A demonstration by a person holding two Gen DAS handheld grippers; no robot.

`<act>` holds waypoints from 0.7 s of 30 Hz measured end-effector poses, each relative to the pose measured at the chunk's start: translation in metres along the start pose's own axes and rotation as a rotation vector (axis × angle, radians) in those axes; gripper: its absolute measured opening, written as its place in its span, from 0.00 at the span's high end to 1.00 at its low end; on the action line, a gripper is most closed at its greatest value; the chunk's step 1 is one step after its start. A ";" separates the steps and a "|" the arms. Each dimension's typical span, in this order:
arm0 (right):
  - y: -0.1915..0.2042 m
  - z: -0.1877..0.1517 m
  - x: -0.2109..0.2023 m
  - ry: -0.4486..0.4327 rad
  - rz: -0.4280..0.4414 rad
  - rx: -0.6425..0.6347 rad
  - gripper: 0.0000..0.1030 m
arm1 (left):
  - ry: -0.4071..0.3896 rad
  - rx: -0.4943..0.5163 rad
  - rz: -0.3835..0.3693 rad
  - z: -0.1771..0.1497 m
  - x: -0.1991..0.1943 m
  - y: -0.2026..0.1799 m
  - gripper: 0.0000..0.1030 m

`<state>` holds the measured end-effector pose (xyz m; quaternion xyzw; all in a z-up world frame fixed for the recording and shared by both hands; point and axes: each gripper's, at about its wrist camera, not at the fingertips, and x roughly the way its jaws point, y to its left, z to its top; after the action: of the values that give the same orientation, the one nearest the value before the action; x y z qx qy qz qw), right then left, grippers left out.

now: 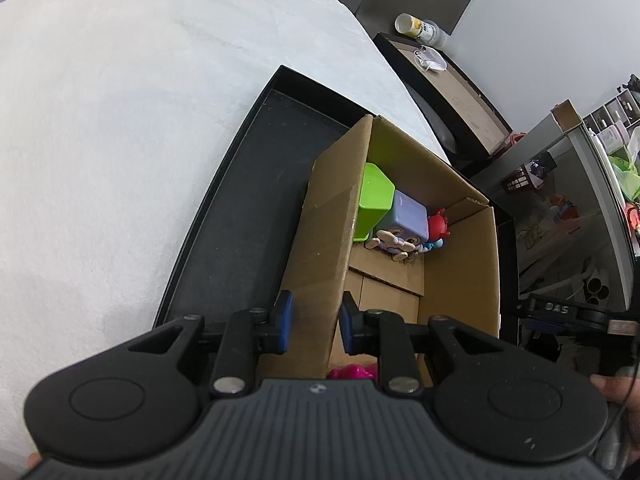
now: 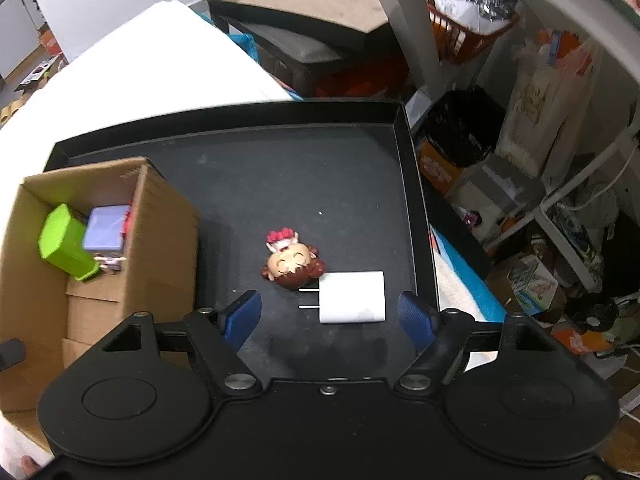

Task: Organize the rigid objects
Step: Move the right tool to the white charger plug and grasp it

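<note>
Two loose things lie on the black tray (image 2: 408, 184) toward its right rim: a white plug adapter (image 2: 352, 297), prongs pointing left, and a small doll head (image 2: 292, 264) with brown hair and a red bow, touching the adapter's upper left corner. Only the right wrist view shows them. The right gripper (image 2: 330, 316) hangs over the adapter with jaws wide apart, holding nothing; no earlier picture is given. At the tray's left side stands an open cardboard box (image 2: 160, 248). The left wrist view looks into it: a green block (image 1: 374, 196), a lilac cube (image 1: 408, 212), a red figure (image 1: 438, 222), a pale figurine (image 1: 394, 244) below them, and something pink (image 1: 354, 372) at the near end. The left gripper (image 1: 314, 322) pinches the box's near wall, blue pads (image 1: 285, 322) closed on the cardboard. Beyond the tray lies a white cloth (image 1: 120, 120). Writing on the other gripper's body, seen at the right edge, is too blurred to read.
</note>
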<state>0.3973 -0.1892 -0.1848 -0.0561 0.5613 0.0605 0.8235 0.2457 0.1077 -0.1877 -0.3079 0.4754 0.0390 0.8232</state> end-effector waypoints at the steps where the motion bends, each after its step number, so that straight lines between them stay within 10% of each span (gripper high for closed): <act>1: -0.001 0.000 0.004 0.004 0.000 0.005 0.27 | -0.001 0.002 0.001 0.000 0.000 0.000 0.78; 17: 0.002 -0.002 0.048 0.033 -0.045 -0.011 0.28 | -0.001 0.004 -0.006 -0.001 0.000 0.001 0.78; 21: 0.006 -0.004 0.050 0.045 -0.044 -0.013 0.41 | 0.000 0.003 -0.009 -0.001 0.001 0.001 0.78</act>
<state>0.4105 -0.1818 -0.2335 -0.0751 0.5781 0.0450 0.8112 0.2454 0.1082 -0.1893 -0.3086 0.4739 0.0347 0.8240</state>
